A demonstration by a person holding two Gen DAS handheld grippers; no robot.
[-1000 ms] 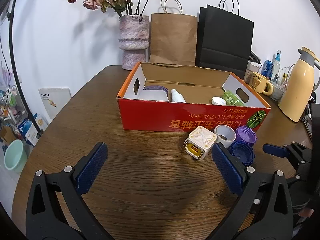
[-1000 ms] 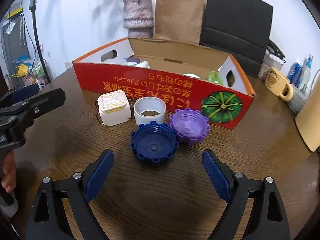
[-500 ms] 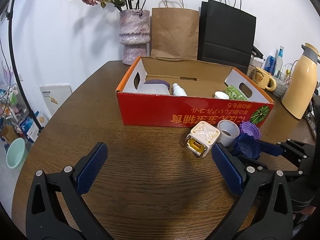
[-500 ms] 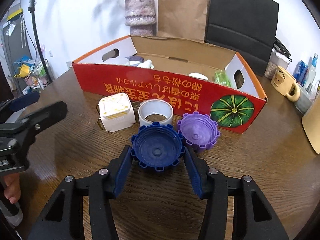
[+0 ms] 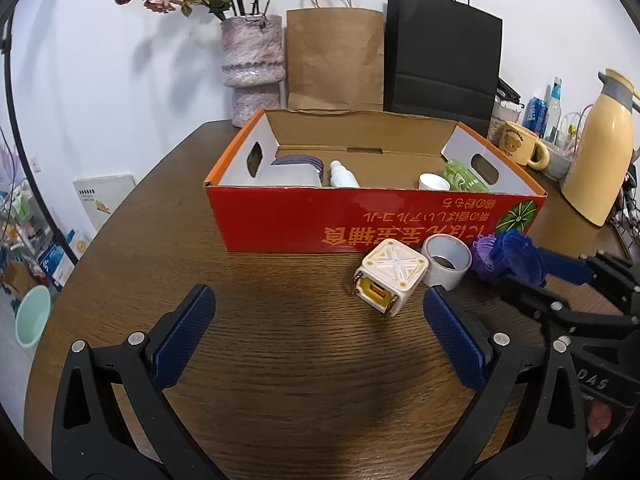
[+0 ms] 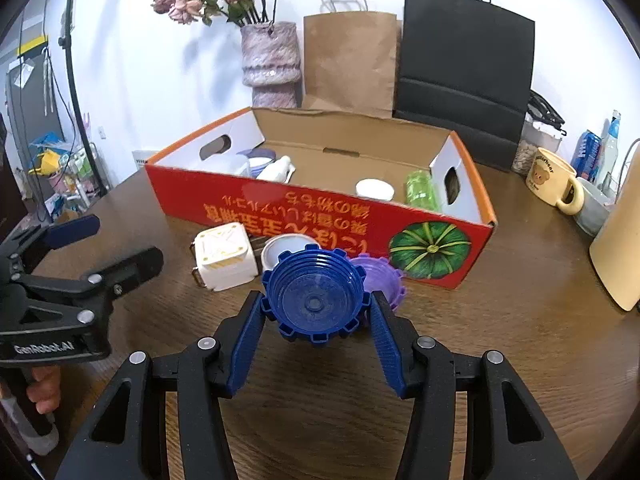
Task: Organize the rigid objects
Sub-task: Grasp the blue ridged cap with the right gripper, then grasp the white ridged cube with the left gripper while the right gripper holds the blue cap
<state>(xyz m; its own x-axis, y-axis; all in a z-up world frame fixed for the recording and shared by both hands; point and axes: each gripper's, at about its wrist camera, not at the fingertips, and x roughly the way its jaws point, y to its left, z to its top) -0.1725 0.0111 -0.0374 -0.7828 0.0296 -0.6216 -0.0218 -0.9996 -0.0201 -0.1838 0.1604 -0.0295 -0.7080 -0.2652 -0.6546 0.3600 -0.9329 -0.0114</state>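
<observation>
My right gripper (image 6: 316, 320) is shut on a dark blue ridged lid (image 6: 315, 300) and holds it tilted a little above the wooden table (image 6: 500, 340). Beside it lie a purple ridged lid (image 6: 380, 276), a white tape roll (image 6: 286, 246) and a white cube (image 6: 224, 258), all in front of the red cardboard box (image 6: 320, 216). In the left wrist view my left gripper (image 5: 316, 336) stands open over bare table, with the cube (image 5: 390, 276), the tape roll (image 5: 446, 260) and the held blue lid (image 5: 516, 256) to its right.
Inside the box (image 5: 360, 220) lie a white bottle (image 5: 342, 176), a green bottle (image 5: 464, 176) and some containers. Behind it stand a vase (image 5: 254, 68), a brown bag (image 5: 334, 58) and a black bag (image 5: 442, 56). A yellow mug (image 5: 518, 148) and a thermos (image 5: 598, 148) are at the right.
My right gripper closed its fingers on the blue lid, then lifted it off the table and tilted it. The left gripper stayed where it was, open.
</observation>
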